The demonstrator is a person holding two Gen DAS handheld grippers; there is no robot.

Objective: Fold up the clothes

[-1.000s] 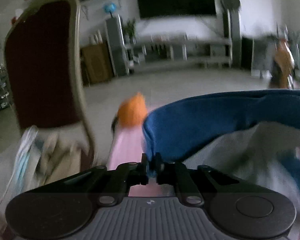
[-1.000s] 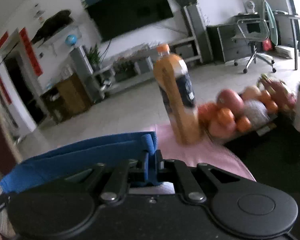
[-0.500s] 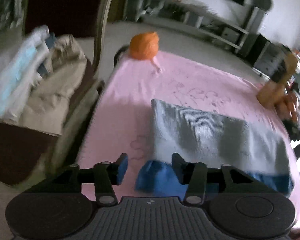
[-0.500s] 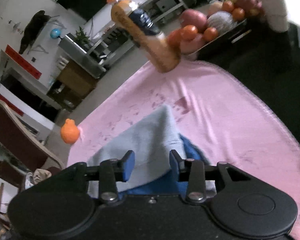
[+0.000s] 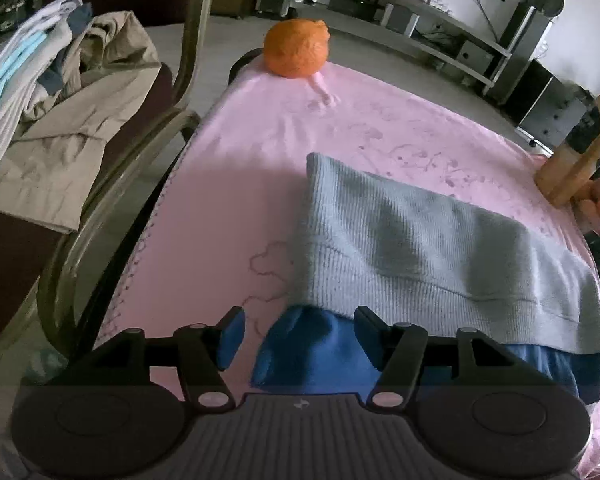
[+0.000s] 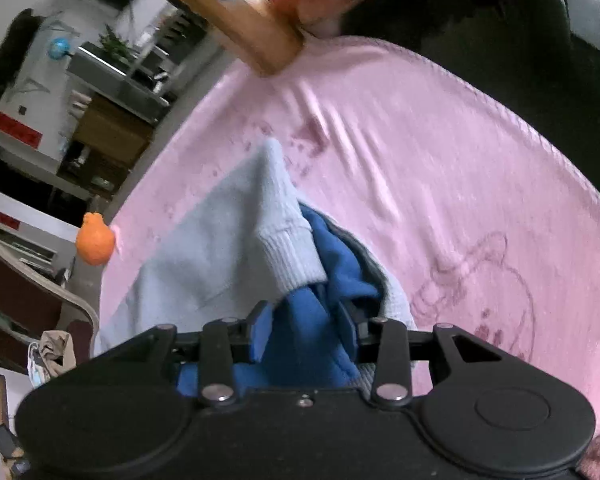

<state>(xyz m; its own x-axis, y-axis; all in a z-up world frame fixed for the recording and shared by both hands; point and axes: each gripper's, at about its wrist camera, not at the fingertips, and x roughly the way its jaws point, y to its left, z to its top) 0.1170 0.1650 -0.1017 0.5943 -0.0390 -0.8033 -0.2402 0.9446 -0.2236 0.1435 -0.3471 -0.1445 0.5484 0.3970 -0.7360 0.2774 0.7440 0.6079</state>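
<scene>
Garment [image 5: 420, 240], grey over blue, lies folded on pink cloth [image 5: 240, 200].

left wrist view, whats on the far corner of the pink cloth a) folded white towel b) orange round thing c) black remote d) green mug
b, since an orange round thing sits at the far corner of the pink cloth, beyond the grey and blue garment.

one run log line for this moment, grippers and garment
step: fold laid down | garment: flat on pink cloth | left gripper: opening, hem between jaws | right gripper: open, hem between jaws
</scene>
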